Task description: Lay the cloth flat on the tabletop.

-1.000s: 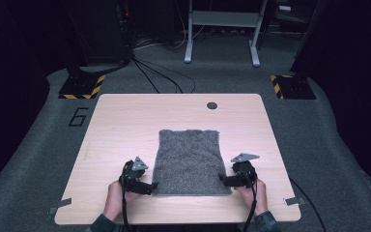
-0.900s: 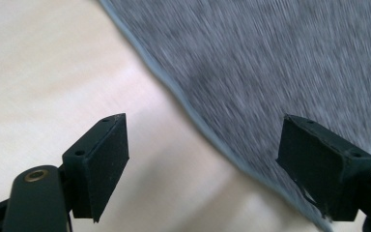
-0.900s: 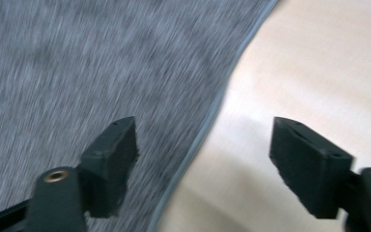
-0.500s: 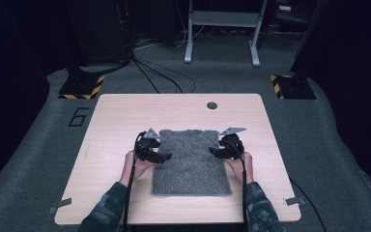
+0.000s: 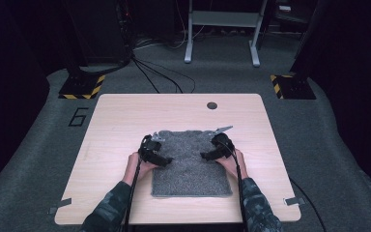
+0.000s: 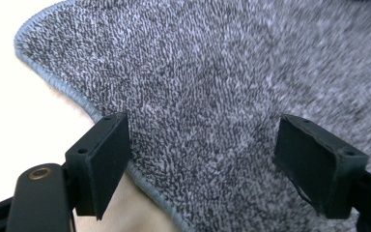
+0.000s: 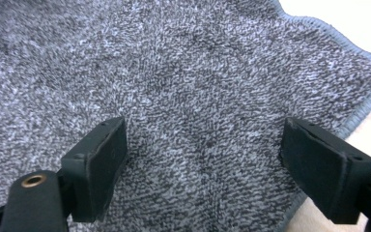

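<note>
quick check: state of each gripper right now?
Left gripper: open, holding nothing, over the grey towel.
Right gripper: open, holding nothing, over the same towel.

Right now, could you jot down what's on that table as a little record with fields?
Surface: light wooden table with a small dark round hole near its far edge
Main item: grey speckled fuzzy towel with stitched blue-grey edging, folded, wavy at its far edge
Left hand-held gripper: jaws open, over the towel's left side, just been opening
Right hand-held gripper: jaws open, over the towel's right side, just been opening
Held: nothing pinched between either pair of jaws
</note>
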Tool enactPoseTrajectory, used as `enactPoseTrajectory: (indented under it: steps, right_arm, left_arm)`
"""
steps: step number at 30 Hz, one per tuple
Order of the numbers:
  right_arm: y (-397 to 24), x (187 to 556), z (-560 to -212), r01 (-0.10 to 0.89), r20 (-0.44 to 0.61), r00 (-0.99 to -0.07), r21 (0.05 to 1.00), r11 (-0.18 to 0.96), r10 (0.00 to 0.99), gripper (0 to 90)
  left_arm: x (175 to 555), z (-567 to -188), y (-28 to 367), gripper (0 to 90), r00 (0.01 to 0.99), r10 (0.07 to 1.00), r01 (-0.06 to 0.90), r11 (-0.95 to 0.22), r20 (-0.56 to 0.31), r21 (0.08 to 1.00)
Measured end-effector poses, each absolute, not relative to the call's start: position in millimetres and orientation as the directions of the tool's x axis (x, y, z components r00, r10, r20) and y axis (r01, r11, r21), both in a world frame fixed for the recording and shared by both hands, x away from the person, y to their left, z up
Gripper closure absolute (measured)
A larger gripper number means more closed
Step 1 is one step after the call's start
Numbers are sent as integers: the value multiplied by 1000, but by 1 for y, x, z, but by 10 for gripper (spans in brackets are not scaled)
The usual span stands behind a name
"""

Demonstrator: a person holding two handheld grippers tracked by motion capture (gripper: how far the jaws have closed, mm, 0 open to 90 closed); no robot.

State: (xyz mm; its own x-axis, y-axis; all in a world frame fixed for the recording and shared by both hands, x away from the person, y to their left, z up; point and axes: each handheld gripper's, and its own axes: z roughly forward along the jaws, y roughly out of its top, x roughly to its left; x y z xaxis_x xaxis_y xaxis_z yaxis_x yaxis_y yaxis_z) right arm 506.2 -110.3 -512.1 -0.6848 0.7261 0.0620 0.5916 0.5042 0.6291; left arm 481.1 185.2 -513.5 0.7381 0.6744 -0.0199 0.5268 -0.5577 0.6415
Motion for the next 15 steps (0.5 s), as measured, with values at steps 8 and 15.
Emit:
enactPoseTrajectory:
  steps: [8,15]
  right_arm:
    - [-110,486,-516,574,3,-670,636,516,742,145]
    - [-113,473,-516,577,2,-661,641,507,750,142]
  left_arm:
    - [469,-514,187,193,746,666,513,-582,7,631]
    - [464,-515,186,169,743,669,522,-574,-7,631]
